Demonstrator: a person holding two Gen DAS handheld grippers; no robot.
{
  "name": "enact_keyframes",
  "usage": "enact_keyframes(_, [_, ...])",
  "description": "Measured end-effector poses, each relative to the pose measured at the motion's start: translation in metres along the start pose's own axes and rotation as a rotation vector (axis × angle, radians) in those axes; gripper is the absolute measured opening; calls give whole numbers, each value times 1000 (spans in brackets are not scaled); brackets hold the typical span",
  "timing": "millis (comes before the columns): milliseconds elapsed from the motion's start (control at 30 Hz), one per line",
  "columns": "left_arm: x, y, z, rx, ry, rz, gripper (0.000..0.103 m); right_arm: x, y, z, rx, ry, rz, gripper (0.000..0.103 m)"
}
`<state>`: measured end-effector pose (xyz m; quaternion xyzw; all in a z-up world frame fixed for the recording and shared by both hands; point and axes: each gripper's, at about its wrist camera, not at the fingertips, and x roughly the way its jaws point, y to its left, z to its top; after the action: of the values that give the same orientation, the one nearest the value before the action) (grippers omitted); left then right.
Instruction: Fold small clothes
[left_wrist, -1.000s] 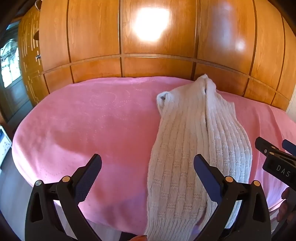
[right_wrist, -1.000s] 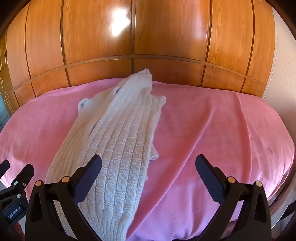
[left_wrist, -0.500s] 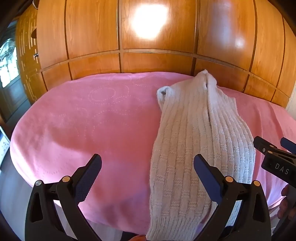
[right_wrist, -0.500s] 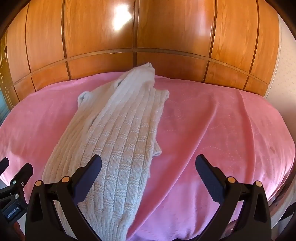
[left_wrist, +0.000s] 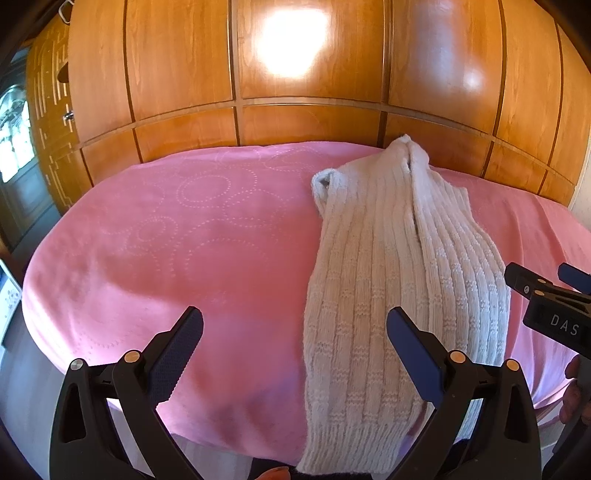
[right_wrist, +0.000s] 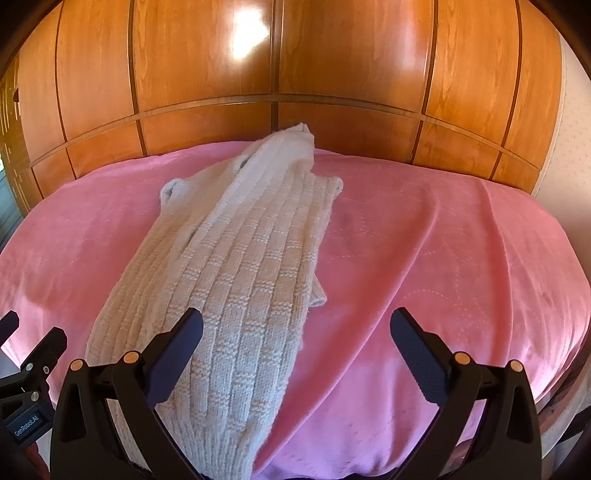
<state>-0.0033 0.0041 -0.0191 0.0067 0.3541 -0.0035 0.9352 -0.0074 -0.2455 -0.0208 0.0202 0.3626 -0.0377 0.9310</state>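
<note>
A cream knitted garment (left_wrist: 391, 280) lies folded lengthwise in a long strip on a pink bed cover (left_wrist: 207, 229), reaching from the near edge to the wooden wall. It also shows in the right wrist view (right_wrist: 243, 280). My left gripper (left_wrist: 295, 328) is open and empty, above the cover at the garment's left edge. My right gripper (right_wrist: 295, 328) is open and empty, above the garment's right edge near its hem. The right gripper's body shows at the right of the left wrist view (left_wrist: 554, 306).
A glossy wooden panelled wall (left_wrist: 303, 74) stands right behind the bed. The pink cover (right_wrist: 443, 258) spreads wide to the right of the garment. The bed's near edge drops off below both grippers. A dark doorway area (left_wrist: 14, 147) is at far left.
Both grippers have risen and tilted a little, so the garment and bed sit lower in view. The garment has not moved. Both grippers stay open.
</note>
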Motion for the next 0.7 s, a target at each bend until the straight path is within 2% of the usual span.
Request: enact_keyframes(700, [1,2,-3,16,20,-20,99,0,7,0,-17,6,20,101])
